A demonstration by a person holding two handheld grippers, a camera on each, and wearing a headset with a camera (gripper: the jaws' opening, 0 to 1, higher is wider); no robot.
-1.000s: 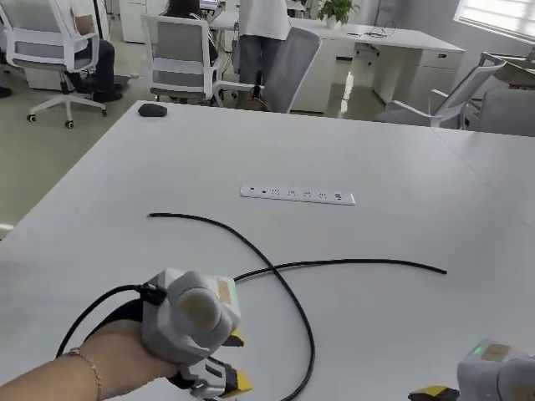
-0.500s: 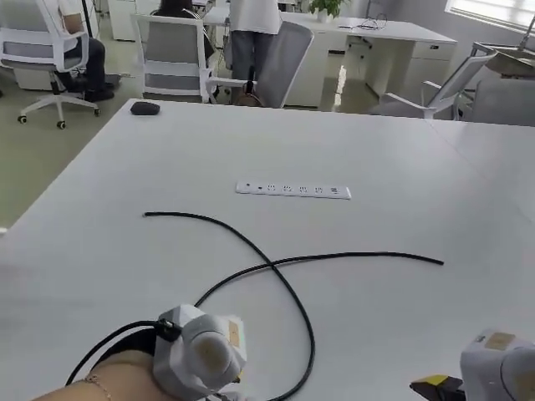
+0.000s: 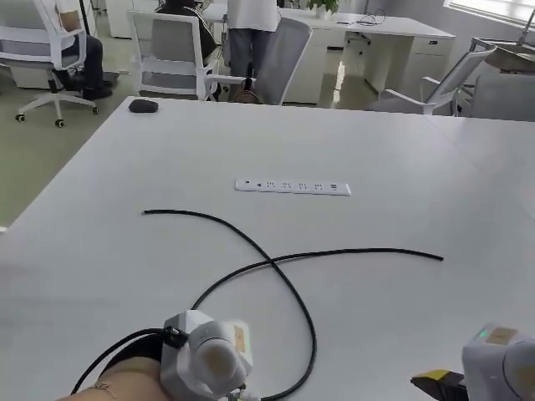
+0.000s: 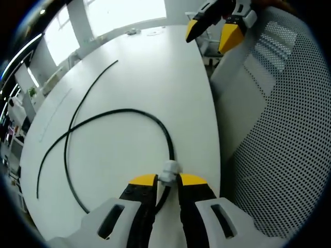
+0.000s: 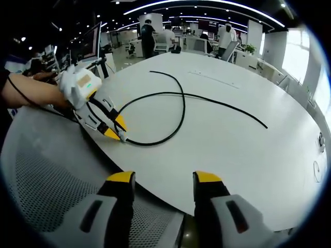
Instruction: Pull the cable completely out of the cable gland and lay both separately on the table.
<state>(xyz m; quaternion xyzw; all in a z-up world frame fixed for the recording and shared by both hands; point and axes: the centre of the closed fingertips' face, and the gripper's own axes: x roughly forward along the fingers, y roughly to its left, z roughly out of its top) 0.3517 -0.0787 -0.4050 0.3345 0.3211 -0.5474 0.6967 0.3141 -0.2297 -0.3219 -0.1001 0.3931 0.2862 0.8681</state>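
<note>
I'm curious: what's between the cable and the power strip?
Just bare white tabletop, seen in the head view, between thin black cable and flat white power strip.

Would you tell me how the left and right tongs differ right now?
The left tongs are shut on the cable gland; the right tongs stand open and empty. The black cable runs out from the left tongs; the right tongs are clear of it. Both have yellow tips.

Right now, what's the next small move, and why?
Probably move the open, empty right gripper to the black cable just past the white cable gland and close: the left gripper pinches the gland, with the cable threaded through it.
</note>
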